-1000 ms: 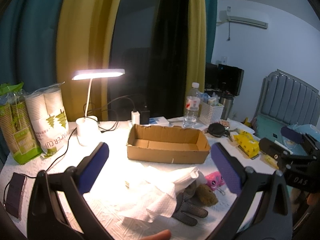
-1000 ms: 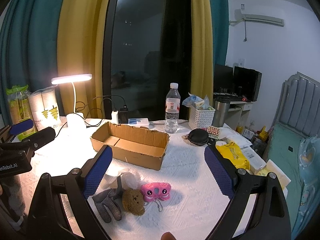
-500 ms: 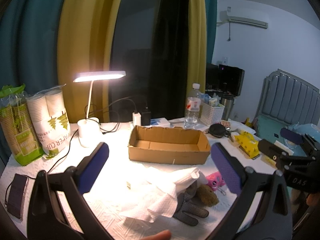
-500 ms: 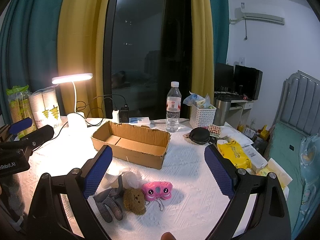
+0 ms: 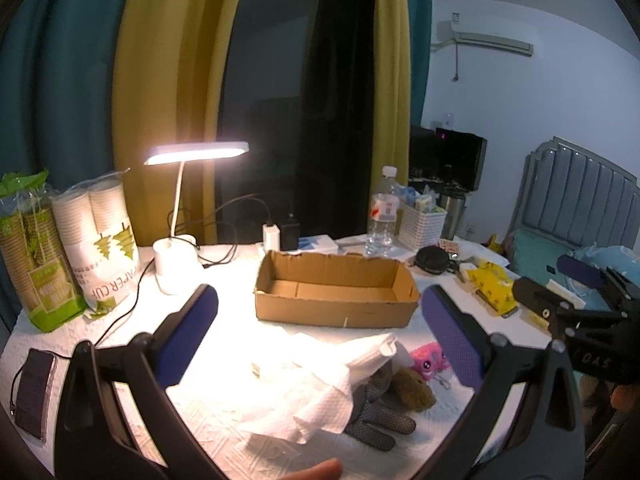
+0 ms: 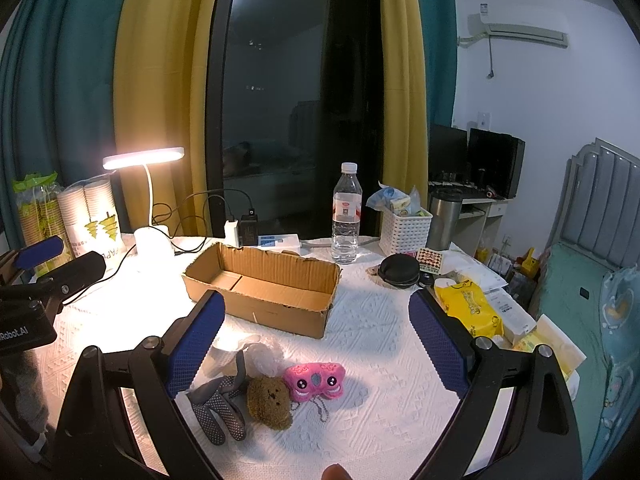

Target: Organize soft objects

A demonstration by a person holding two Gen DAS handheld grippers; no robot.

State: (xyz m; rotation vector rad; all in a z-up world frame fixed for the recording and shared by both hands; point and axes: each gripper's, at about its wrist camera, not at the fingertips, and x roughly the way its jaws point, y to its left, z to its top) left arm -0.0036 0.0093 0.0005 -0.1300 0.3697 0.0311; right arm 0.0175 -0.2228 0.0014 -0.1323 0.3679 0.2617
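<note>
Apparently nothing was sorted yet: the cardboard box [image 6: 262, 288] sat empty, the pink plush [image 6: 316, 376], brown bear [image 6: 269, 402], grey glove [image 6: 218, 408] and white tissue [image 5: 320, 392] lay just before it, and I held my left gripper [image 5: 320, 328] and right gripper [image 6: 316, 336] wide apart, gripping nothing.

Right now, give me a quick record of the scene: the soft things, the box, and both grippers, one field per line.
soft items: gray dotted glove, brown plush bear, pink plush toy, lying side by side on the white tablecloth
paper towel: crumpled white sheet partly covering the glove
box: open cardboard box, nothing inside, behind the soft items
left gripper: open, holding nothing, above the pile
right gripper: open, holding nothing, above the toys
lamp: desk lamp lit, left of the box
</note>
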